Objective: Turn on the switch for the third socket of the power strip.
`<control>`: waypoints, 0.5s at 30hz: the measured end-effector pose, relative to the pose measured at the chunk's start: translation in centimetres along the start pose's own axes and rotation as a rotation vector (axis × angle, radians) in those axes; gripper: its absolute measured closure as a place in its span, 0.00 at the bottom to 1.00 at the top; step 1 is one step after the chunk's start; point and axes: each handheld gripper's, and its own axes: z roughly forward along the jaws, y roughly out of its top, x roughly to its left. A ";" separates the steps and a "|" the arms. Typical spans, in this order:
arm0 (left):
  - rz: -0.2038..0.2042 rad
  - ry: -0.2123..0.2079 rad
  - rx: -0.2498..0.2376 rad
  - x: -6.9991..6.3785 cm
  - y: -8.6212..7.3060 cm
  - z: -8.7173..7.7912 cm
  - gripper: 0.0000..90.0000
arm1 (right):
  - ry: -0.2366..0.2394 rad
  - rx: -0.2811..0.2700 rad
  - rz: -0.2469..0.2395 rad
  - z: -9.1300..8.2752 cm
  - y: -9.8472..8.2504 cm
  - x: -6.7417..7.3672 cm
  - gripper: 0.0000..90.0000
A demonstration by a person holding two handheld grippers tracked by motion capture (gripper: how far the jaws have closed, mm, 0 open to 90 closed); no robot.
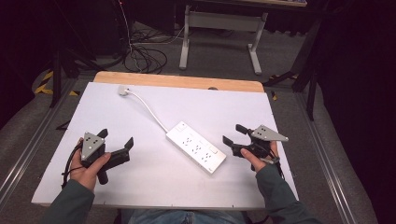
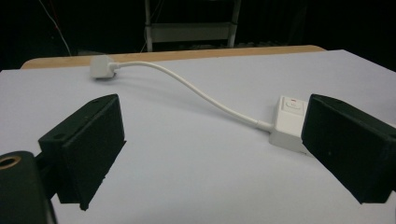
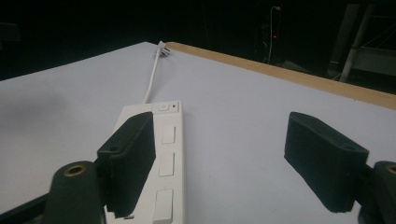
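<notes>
Centrally, a smooth white plastic power strip (image 1: 196, 147), long and rectangular with rows of sockets, is laid diagonally on a matte white board (image 1: 140, 186) over a light wooden tabletop (image 1: 177, 80). Its white cord (image 1: 149, 109) is curved away to a small white plug (image 1: 123, 90) near the far edge. The left gripper (image 1: 114, 140), black and blocky, is held well apart from the strip, jaws spread and empty. The right gripper (image 1: 235, 134) is held just beside the strip's near end, jaws parted, nothing clamped. Beyond, grey floor, tangled cables and a dark room are seen.
</notes>
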 end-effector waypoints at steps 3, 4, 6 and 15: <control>0.001 0.001 0.000 0.0 0.0 0.0 0.07 | -0.002 -0.008 0.006 -0.2 0.0 -0.1 0.28; 0.000 0.001 -0.001 0.0 0.0 0.0 0.07 | -0.001 -0.013 0.007 -0.2 0.0 -0.1 0.27; 0.001 0.000 0.001 0.0 0.0 0.0 0.07 | -0.005 -0.019 0.006 -0.3 0.0 -0.2 0.26; 0.003 0.000 -0.001 0.0 0.0 0.1 0.07 | -0.013 -0.033 0.011 -0.6 0.0 -0.4 0.25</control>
